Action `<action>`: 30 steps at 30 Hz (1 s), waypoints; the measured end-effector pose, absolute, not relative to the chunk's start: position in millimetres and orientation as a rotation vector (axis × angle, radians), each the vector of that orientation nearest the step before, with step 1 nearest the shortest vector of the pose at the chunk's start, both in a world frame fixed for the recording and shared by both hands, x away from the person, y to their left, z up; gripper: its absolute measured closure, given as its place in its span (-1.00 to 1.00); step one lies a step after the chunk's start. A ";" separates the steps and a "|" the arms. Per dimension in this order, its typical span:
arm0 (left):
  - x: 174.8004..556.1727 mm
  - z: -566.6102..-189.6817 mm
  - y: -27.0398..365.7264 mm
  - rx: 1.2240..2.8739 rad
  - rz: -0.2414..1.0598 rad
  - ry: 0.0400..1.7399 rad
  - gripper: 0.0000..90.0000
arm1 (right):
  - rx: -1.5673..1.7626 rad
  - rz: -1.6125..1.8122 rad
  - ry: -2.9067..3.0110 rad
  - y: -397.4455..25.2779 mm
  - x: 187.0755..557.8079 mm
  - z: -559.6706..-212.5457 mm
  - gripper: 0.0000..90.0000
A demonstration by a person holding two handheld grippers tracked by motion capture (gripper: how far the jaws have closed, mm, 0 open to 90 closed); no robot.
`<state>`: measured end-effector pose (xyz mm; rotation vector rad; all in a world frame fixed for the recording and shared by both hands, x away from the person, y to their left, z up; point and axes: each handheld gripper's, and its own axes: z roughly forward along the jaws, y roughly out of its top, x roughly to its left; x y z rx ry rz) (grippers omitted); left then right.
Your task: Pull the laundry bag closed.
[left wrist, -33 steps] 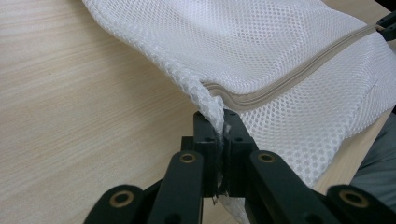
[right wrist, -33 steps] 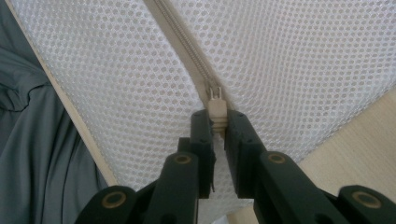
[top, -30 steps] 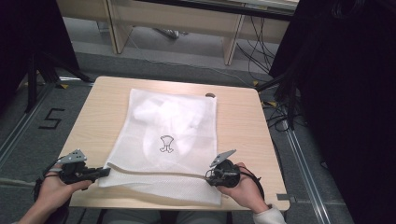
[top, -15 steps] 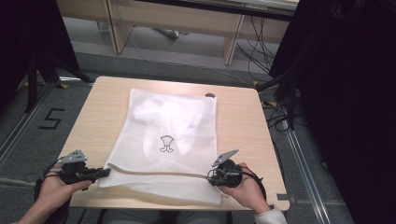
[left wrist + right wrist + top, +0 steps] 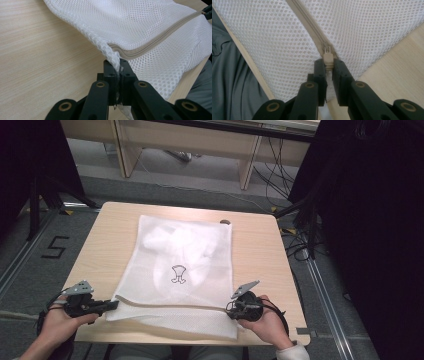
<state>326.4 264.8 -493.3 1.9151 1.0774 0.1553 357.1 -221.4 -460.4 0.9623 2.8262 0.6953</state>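
Mesh bag [image 5: 180, 270] lies flat on the surface [image 5: 260, 250], clothes inside. Left tool [image 5: 117, 75] pinches the bag's corner to anchor it (keeps the zipper [image 5: 312, 27] taut); right tool [image 5: 328, 66] clamps the zipper pull [image 5: 327, 58], probably to slide it.

1. A white mesh laundry bag [image 5: 180, 270] lies flat across the middle of the light wooden table [image 5: 260, 250], with bunched white fabric showing through its far half.
2. Its beige zipper [image 5: 308, 23] runs along the near edge, closed.
3. The beige zipper pull [image 5: 327, 58] sits at the right end.
4. The near left corner is lifted slightly.
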 end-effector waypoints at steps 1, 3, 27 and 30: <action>326.4 -493.4 264.8 1.914 0.154 1.078 0.90 | 0.963 0.690 2.816 -221.7 356.7 -460.7 0.83; 326.3 -493.4 264.8 1.912 0.152 1.079 0.90 | 0.989 0.683 2.817 -223.1 355.8 -460.4 0.83; 326.6 -494.1 264.5 1.925 0.142 1.073 0.90 | 0.990 0.603 2.841 -230.4 357.3 -466.6 0.83; 326.8 -494.7 264.4 1.930 0.136 1.074 0.90 | 0.992 0.598 2.843 -230.3 357.6 -468.8 0.83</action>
